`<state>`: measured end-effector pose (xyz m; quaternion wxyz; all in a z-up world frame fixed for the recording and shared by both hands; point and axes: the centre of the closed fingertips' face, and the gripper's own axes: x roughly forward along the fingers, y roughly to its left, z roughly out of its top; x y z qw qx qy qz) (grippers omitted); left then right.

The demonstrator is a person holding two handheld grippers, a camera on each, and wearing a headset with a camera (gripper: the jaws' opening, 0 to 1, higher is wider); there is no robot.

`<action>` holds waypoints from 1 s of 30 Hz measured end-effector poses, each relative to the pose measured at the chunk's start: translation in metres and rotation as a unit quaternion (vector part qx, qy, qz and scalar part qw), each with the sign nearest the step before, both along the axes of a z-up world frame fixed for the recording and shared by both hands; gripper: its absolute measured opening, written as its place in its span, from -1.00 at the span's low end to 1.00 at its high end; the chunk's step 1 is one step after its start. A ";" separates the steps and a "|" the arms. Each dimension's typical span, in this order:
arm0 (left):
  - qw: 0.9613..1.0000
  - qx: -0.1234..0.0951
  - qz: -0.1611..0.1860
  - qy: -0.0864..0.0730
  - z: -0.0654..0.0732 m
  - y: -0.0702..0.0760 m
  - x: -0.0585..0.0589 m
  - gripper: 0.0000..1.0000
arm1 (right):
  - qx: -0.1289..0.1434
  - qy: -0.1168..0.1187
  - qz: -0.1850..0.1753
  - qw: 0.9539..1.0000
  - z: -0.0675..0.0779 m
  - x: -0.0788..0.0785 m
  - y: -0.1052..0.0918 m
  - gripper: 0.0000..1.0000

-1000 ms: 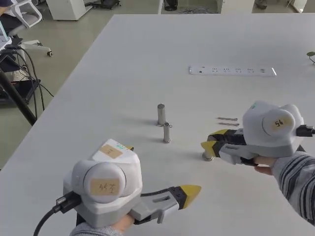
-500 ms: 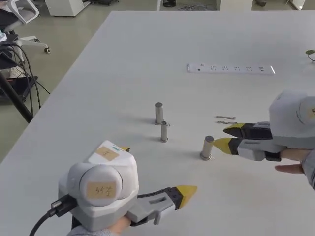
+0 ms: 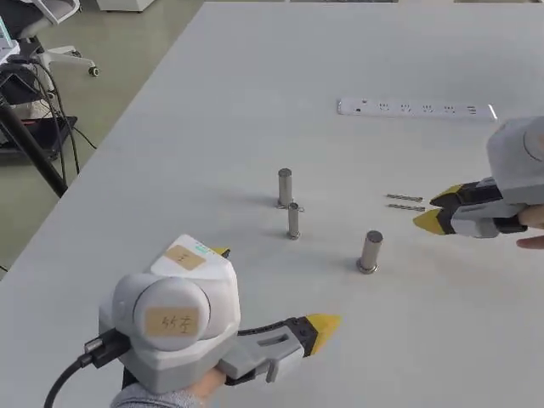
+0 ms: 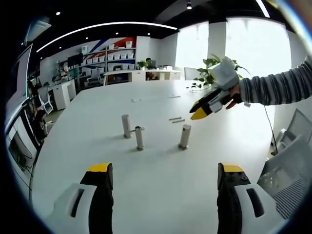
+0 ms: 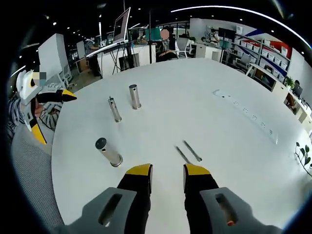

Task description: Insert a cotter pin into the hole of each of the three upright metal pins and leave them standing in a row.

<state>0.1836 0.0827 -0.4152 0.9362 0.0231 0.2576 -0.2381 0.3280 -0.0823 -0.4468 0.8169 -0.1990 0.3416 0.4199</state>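
the left gripper (image 4: pixel 165 169) hung by the near edge of the table (image 3: pixel 212 127), its jaws spread wide and holding nothing. three metal pins stood in the middle of the table: the nearest pin (image 3: pixel 370 251), the middle pin (image 3: pixel 293 219) with a cotter pin (image 3: pixel 294 206) through its top, and the far pin (image 3: pixel 285 187). the right gripper (image 3: pixel 438 209), jaws a little apart and empty, was by the right edge, near two loose cotter pins (image 3: pixel 405 202). a power strip (image 3: pixel 414 109) lay farther back.
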 end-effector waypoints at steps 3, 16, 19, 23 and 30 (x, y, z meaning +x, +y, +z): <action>1.000 -0.002 0.000 0.002 -0.002 0.000 0.001 0.75 | -0.043 -0.004 0.007 0.999 -0.009 0.015 -0.006 -0.64; 1.000 0.010 -0.005 -0.006 -0.003 0.002 0.004 0.66 | -0.090 0.020 0.045 0.995 -0.040 0.033 -0.004 -0.79; 1.000 0.007 -0.007 -0.005 -0.003 0.001 0.005 0.66 | -0.092 0.032 0.045 0.994 -0.042 0.034 -0.003 -0.84; 1.000 0.010 -0.008 -0.006 -0.003 0.002 0.007 0.66 | -0.104 0.040 0.043 0.993 -0.043 0.035 -0.005 -0.96; 1.000 0.007 -0.014 -0.002 -0.003 0.002 0.006 0.64 | -0.139 0.033 0.075 0.987 -0.044 0.032 -0.004 -1.00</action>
